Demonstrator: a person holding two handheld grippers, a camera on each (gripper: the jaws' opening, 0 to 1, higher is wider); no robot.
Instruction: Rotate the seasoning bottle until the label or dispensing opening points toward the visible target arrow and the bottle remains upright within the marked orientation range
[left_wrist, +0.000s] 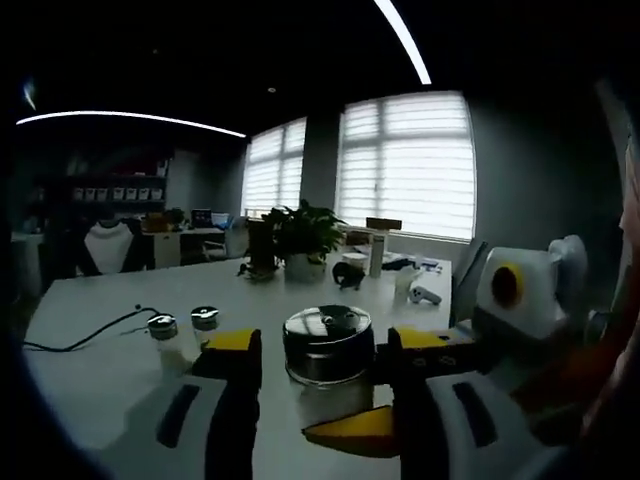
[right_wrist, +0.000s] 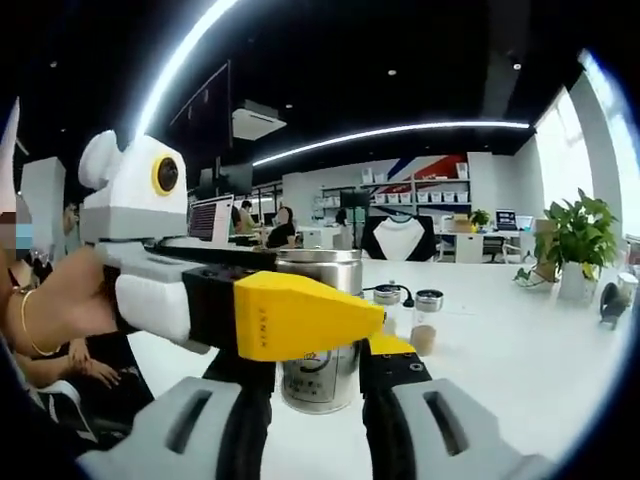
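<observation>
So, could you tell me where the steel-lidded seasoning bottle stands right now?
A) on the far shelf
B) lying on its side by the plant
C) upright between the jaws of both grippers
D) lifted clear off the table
C: the seasoning bottle stands upright on the white table, flanked by the left gripper and the right gripper.

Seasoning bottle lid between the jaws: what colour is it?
Shiny silver metal with a dark reflective top; the seasoning bottle lid shows best in the left gripper view.

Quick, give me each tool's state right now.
Left tool: closed on the seasoning bottle, gripping its lid.
Right tool: closed on the same bottle's body.
</observation>
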